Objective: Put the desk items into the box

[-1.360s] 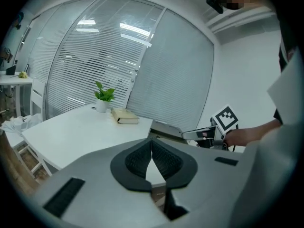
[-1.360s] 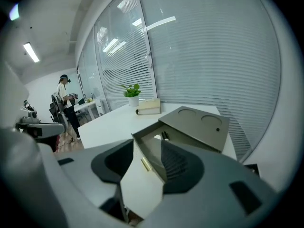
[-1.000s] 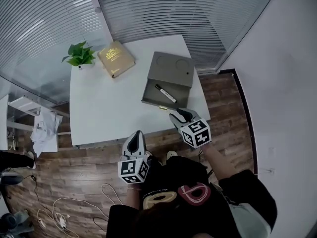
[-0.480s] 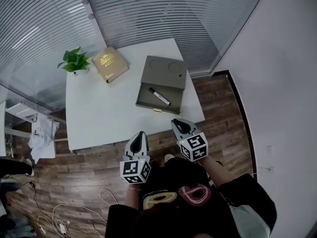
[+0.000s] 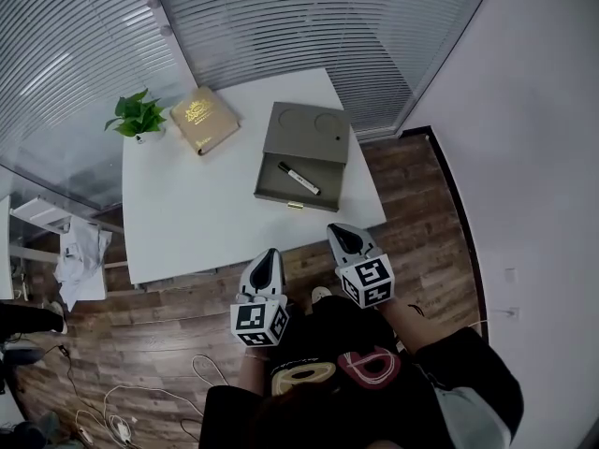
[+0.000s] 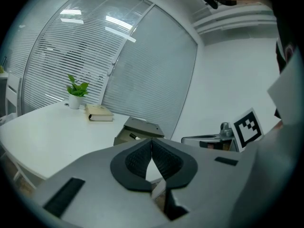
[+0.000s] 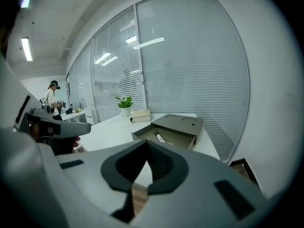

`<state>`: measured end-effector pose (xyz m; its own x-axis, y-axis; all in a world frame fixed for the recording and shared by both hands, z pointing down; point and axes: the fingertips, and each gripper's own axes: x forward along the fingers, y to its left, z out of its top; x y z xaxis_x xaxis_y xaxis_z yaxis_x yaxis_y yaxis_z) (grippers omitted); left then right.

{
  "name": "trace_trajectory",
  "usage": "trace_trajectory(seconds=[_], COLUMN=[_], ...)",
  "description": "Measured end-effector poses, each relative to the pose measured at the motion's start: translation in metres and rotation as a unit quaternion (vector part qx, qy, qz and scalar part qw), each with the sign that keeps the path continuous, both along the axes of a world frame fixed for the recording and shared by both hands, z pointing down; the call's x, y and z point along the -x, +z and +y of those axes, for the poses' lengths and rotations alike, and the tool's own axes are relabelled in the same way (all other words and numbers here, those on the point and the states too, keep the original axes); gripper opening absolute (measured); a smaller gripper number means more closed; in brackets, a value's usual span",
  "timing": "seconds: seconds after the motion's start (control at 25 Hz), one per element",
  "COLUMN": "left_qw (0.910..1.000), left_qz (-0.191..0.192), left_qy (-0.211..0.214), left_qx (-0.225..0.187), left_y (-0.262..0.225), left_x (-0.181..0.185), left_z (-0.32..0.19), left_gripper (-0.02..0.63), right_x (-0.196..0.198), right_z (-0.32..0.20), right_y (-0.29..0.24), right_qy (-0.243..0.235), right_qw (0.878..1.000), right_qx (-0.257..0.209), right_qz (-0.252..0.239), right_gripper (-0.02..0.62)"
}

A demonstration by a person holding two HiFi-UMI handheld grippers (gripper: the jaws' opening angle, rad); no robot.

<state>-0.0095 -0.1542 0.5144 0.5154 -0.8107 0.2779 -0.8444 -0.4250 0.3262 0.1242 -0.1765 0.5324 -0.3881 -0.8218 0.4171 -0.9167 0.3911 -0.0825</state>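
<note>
Left gripper: the grey two-jaw tool with black ribbed pads and a marker cube [image 5: 268,255] has its jaws together with nothing between them. It hangs over the brown wooden floor [image 5: 421,204], short of the table's near edge.
Right gripper: the matching tool [image 5: 339,233] has just been closing its jaws, which now meet on nothing. It too is held off the table.
Box: the flat grey-green box [image 5: 314,127] sits on the right part of the white table [image 5: 192,218], its tray slid out toward the person.
Already in: a black-and-white marker pen [image 5: 299,178] lies slantwise in the tray.
Still out: a tan book with gold print [image 5: 204,119] and a small green plant in a white pot [image 5: 138,116] sit near each other at the far left, well apart from the box.
Stage: probably between items, with both tools empty.
Doing it well: open the jaws before reaching, take the book by its near edge, keep it level, and set it down clear of the pen.
Risk: the book may be too wide for the tray.
</note>
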Motion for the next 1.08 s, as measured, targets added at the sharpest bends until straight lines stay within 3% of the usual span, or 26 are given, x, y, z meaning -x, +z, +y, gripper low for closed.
trace_trajectory(seconds=[0.56, 1.08], left_qw=[1.0000, 0.9999], left_qz=[-0.003, 0.000], left_qy=[-0.004, -0.007], left_qx=[-0.005, -0.009], left_y=[0.001, -0.002], left_x=[0.002, 0.008], left_z=[-0.002, -0.010], left_gripper=[0.017, 0.017], right_x=[-0.009, 0.002], right_z=[-0.001, -0.007], right_y=[0.002, 0.000], right_qy=[0.017, -0.005], right_qw=[1.000, 1.000], right_qx=[-0.008, -0.009], right_qz=[0.006, 0.009], right_gripper=[0.009, 0.008])
